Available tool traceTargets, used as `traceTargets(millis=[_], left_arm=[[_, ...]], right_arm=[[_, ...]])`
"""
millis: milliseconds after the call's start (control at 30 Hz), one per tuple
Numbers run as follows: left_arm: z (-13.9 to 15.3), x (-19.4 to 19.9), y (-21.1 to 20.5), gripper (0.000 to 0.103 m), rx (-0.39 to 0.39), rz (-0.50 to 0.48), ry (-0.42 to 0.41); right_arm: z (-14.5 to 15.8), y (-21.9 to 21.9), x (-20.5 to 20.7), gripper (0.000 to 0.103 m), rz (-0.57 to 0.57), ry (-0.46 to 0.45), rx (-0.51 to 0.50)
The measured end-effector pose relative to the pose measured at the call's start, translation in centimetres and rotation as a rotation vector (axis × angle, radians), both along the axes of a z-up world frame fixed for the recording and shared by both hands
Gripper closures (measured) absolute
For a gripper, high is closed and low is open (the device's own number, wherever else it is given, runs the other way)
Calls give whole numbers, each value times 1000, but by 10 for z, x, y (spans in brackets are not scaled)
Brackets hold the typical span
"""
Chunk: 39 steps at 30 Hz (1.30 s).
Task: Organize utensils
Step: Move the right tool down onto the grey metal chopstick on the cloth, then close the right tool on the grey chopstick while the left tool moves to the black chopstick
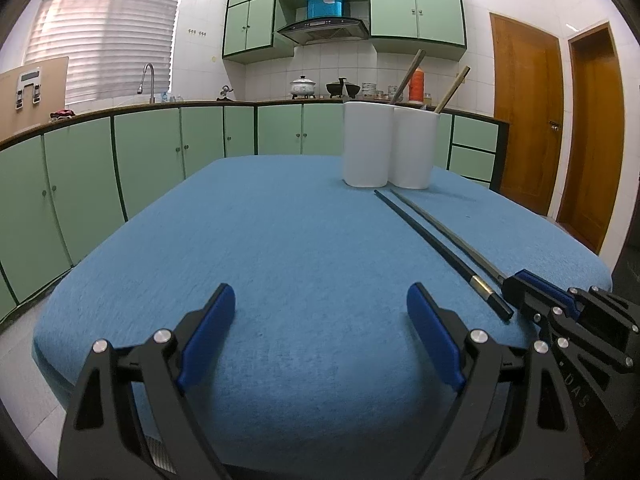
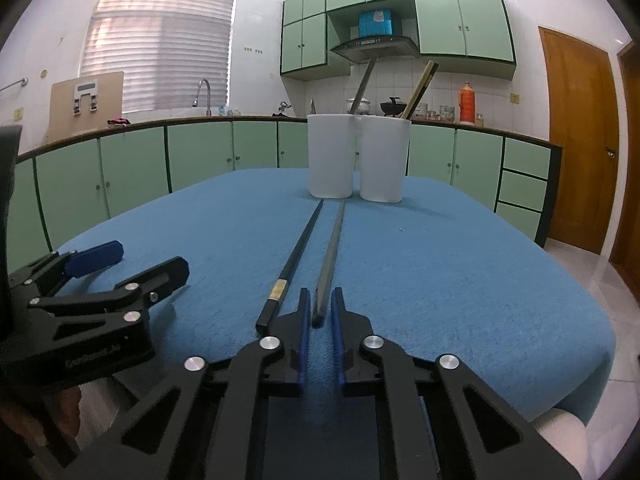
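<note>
- My right gripper, black with blue pads, sits nearest me at 6 o'clock in its own view, the jaws drawn in to a narrow gap around the near end of the grey metal chopstick. From the left wrist view its tip seems to be pinching that same stick, so I read it as clamped on it.
- My left gripper hangs wide over the blue cloth-covered table, nothing between its blue pads.
- Just beside the grey stick, toward 9 o'clock, lies the black chopstick with a gold band, flat on the cloth, its near end just beside the right gripper's left pad.
- Both sticks run away toward 12 o'clock, their far tips close to the holders.
- At 12 o'clock stand two white plastic utensil holders, upright, side by side and touching in the left view; each has a stick-like utensil leaning out of it.
- Beyond, green kitchen cabinets line the wall, with a wooden door at 3 o'clock.
</note>
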<state>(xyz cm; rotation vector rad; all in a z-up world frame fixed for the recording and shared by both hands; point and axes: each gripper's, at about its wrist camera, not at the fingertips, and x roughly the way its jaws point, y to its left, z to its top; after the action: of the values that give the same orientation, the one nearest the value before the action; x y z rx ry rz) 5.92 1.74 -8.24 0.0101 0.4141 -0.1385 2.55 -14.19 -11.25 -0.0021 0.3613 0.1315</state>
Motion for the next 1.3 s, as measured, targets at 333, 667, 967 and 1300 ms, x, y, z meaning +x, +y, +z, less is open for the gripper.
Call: traceTargets(millis=[333, 667, 967, 1300], left_arm=[[0, -2, -4, 18, -2, -8, -4], [-1, -9, -28, 24, -28, -51, 16], [-6, -16, -64, 41, -55, -66, 16], [-9, -18, -85, 68, -42, -63, -2]], right_arm=[[-2, 1, -9, 98, -34, -43, -18], [0, -29, -27, 98, -127, -42, -5], [0, -42, -26, 98, -152, -40, 16], [-2, -44, -26, 98, -155, -33, 25]])
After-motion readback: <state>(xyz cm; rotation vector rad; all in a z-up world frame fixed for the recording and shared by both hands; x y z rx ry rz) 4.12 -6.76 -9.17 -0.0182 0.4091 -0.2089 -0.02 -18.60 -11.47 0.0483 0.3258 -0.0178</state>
